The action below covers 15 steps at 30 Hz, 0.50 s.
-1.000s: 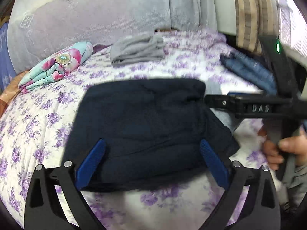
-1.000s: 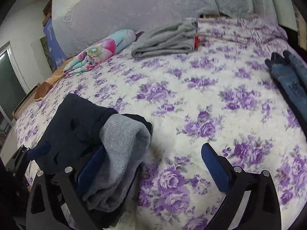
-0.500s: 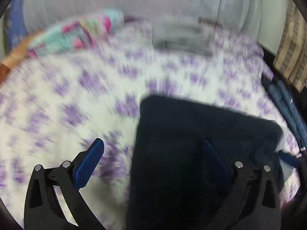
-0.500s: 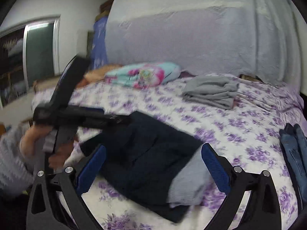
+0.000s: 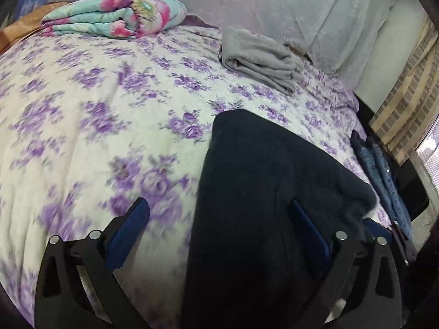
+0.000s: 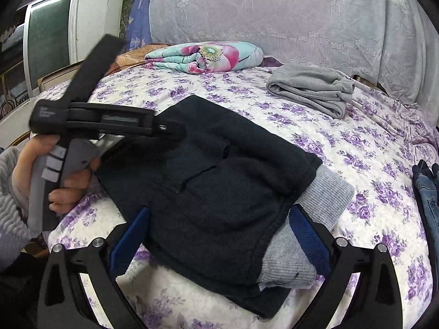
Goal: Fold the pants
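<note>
The folded navy pants (image 6: 219, 192), grey lining showing, lay near the bed's (image 6: 370, 148) front edge. Both the left gripper (image 5: 219, 235) and right gripper (image 6: 219, 235) stood spread wide over them, gripping nothing. Folded grey pants (image 6: 310, 90) lay near the headboard (image 6: 274, 13).

Both wrist views face headboard, sharing folded pants (image 5: 263, 192)

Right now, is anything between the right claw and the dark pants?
Nothing visible. The right claw is open directly over the dark pants on the floral bedspread; the grey folded garment lies well beyond.
</note>
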### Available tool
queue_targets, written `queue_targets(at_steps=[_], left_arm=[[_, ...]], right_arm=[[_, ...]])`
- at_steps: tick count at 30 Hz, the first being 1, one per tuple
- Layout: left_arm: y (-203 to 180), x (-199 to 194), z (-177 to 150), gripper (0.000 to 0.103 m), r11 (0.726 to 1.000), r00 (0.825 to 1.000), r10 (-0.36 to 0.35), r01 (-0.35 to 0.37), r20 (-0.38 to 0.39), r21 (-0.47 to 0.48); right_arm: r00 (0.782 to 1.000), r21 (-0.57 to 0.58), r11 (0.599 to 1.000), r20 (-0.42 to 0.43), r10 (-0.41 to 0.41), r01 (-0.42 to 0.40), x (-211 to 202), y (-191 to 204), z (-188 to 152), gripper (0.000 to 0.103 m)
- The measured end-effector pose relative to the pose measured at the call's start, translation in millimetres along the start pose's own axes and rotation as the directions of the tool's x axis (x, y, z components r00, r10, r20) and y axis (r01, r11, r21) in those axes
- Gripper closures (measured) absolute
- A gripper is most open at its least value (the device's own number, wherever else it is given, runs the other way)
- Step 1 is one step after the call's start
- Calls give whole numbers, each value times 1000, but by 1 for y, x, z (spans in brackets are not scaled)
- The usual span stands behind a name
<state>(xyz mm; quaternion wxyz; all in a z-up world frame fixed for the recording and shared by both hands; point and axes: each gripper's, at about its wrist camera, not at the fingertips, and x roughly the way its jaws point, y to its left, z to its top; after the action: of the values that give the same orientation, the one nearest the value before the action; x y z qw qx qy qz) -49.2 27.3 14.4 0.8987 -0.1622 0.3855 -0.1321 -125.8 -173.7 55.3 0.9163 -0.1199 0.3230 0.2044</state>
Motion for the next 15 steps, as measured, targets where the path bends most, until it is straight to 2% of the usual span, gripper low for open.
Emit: queue_targets(at_steps=[5,9,15], left_arm=[[8,-16,-18,5,999,999,-43,43,4,-13],[6,-19,-30,5,999,999,-34,34,13,16],[7,-18,-31,4,999,999,-36,36,9,12]], right_arm=[[1000,-1,1000,2,-1,1,1,0,-1,3],[1000,-6,1000,4,-8,8,-1,2,-1,3],[1000,-12,1000,6,-16,16,-3,5,-3,3]])
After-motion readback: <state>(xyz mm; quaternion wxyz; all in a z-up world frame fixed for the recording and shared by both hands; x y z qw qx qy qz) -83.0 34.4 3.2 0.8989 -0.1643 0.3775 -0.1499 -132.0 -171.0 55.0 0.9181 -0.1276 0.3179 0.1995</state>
